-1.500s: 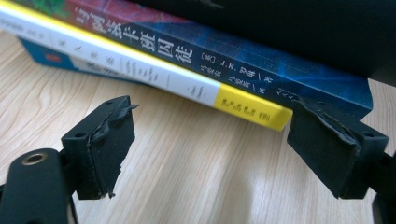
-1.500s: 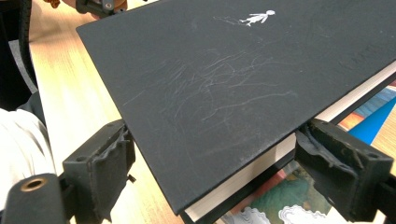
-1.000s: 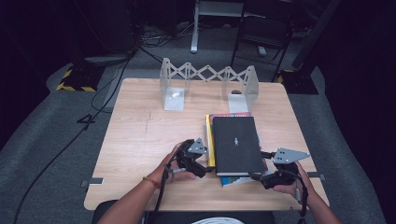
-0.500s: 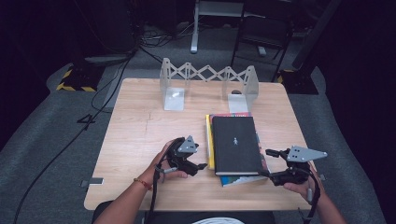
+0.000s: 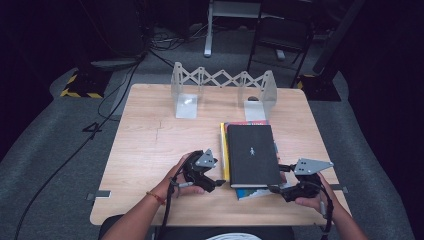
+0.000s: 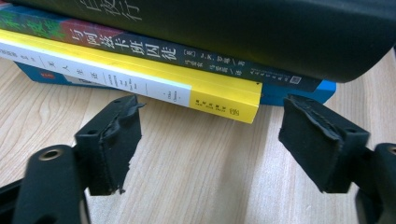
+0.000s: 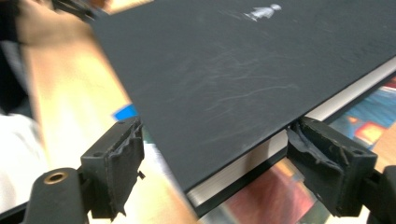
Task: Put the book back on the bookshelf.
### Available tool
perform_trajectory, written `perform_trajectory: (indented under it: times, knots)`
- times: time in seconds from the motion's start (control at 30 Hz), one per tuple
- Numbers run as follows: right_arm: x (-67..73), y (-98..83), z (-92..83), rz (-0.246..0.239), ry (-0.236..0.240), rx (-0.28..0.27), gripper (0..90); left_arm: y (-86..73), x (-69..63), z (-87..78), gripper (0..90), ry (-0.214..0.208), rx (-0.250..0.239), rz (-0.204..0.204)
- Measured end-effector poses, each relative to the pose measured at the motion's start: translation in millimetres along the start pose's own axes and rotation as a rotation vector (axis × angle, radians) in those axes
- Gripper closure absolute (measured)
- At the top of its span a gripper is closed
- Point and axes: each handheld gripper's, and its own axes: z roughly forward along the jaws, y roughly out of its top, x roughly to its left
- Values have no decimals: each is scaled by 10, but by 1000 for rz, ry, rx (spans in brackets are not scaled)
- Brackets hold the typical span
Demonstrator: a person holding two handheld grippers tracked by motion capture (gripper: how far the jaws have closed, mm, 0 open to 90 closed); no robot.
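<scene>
A stack of books lies on the wooden table (image 5: 150,150), with a black book (image 5: 252,155) on top. Under it are a yellow-spined book (image 6: 140,77), a dark one (image 6: 154,49) and a blue one (image 6: 322,88). My left gripper (image 5: 220,175) (image 6: 212,109) sits at the stack's near left corner, facing the spines. Its jaws are open, have just been closing a little, and hold nothing. My right gripper (image 5: 276,178) (image 7: 215,128) is at the near right corner. Its jaws have just opened slightly and stand open around the black book's corner (image 7: 224,112).
An expanding book rack (image 5: 222,80) with clear end plates stands at the table's far edge. The table's near edge runs just behind both hands. Black cables (image 5: 125,85) and metal stand legs (image 5: 207,30) lie on the grey floor beyond.
Both hands have stayed almost in place at the stack's near corners. The right gripper drifted slightly to the right and came back. The books lie as before.
</scene>
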Motion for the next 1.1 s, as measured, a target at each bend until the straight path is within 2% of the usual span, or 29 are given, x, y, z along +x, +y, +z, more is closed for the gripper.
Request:
perform_trajectory:
  times: [0.07,0.13,0.2,0.3,0.37,0.47,0.6,0.63,0.67,0.73,0.77,0.87,0.93,0.97,1.0,1.03,1.1]
  knots:
    - [1,5,55,8,-4,-10,146,-7,43,-52,235,22,-14,-8]
    - [-5,10,66,16,0,-15,146,-28,94,-95,232,39,-38,-33]
    - [-2,17,87,16,-2,-23,146,-41,134,-121,218,58,-33,-43]
    - [3,48,127,10,-5,-19,143,-41,184,-170,223,67,-61,-76]
    - [8,81,167,3,-12,-15,139,-38,224,-231,223,51,-100,-110]
    - [23,120,225,-10,-25,-13,135,-39,244,-260,221,70,-98,-104]
    - [11,182,313,-11,-16,-18,135,-63,272,-262,215,108,-77,-94]
    - [-2,211,340,-12,-9,-13,136,-69,289,-267,214,106,-82,-98]
    - [-2,211,340,-12,-9,-13,136,-76,313,-275,214,97,-100,-108]
    - [-8,230,333,-15,-2,-9,148,-72,345,-297,214,105,-122,-115]
    - [-10,230,306,-10,-3,-9,162,-59,357,-312,212,90,-129,-125]
    - [48,214,110,-34,2,-29,194,-14,337,-373,198,66,-190,-134]
    - [66,257,-7,-34,-4,-67,198,26,348,-366,198,51,-201,-138]
    - [65,282,-24,-33,-9,-76,201,51,363,-345,198,60,-197,-147]
    - [49,327,-30,-24,-24,-77,208,72,388,-326,201,70,-182,-165]
    - [49,327,-30,-24,-24,-77,208,72,388,-326,200,70,-182,-165]
    - [-20,397,35,2,-36,-56,207,103,505,-307,197,60,-186,-209]
